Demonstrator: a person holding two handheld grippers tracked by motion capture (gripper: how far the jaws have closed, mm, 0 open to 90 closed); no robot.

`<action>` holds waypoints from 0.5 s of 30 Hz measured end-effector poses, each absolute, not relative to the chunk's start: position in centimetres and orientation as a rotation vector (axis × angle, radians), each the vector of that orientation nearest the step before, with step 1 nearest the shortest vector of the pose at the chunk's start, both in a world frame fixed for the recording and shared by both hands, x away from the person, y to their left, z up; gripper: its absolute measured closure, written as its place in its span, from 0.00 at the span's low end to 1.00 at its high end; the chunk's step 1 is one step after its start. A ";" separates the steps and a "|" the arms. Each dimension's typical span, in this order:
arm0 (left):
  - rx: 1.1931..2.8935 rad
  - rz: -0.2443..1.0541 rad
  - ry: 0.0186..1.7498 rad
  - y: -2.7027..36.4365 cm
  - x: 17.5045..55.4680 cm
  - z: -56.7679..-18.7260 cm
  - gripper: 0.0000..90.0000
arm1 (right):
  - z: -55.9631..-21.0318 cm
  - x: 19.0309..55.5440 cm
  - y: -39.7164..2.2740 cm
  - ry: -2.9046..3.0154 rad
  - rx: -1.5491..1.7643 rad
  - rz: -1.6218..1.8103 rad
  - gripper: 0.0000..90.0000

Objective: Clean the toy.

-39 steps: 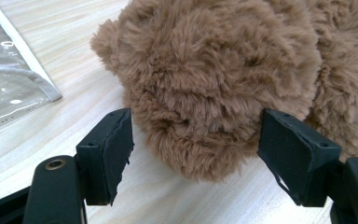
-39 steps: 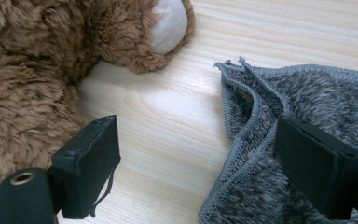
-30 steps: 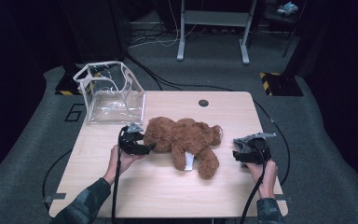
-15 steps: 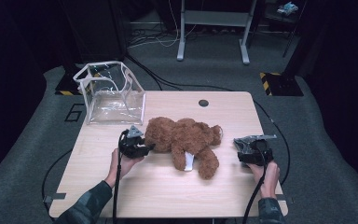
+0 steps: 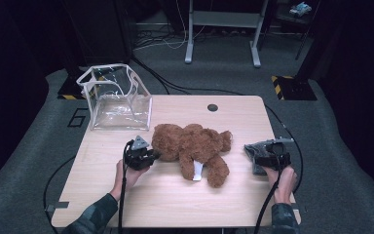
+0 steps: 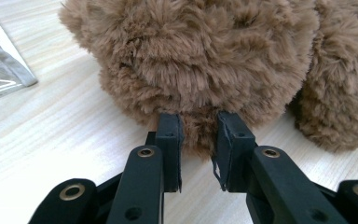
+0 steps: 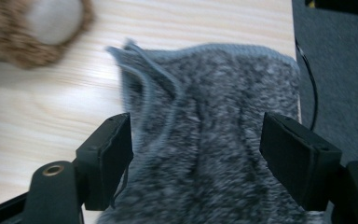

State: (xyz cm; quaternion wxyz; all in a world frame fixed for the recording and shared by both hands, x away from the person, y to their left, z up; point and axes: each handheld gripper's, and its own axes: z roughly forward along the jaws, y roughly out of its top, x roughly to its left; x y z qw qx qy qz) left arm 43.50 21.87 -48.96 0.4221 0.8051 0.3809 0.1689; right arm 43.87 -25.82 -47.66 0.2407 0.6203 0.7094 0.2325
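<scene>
A brown teddy bear [image 5: 190, 146] lies across the middle of the wooden table [image 5: 175, 204]. My left gripper [image 5: 151, 157] is at the bear's left end. In the left gripper view its jaws [image 6: 198, 135] have just been closing and now pinch a tuft of the bear's [image 6: 191, 56] fur. A grey knitted cloth [image 5: 252, 155] lies near the table's right edge. My right gripper [image 5: 264, 152] hovers over it. Its jaws [image 7: 196, 123] have just been closing a little but still stand wide, astride the cloth [image 7: 214, 116] without pressing on it.
A clear plastic bag-like box [image 5: 117, 97] stands open at the table's back left, and its corner shows in the left gripper view [image 6: 0, 70]. A small black disc [image 5: 213, 107] sits near the far edge. The bear's pale-soled foot [image 7: 46, 23] lies beyond the cloth. Dark floor borders the table's right edge.
The left gripper sits slightly tighter against the bear's head than before. Both hands otherwise stay where they were, and the bear and cloth have not shifted.
</scene>
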 end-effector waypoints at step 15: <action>1.889 0.463 0.938 22.3 42.5 -51.2 0.87 | -49.8 44.4 -26.5 1.937 1.804 0.634 0.80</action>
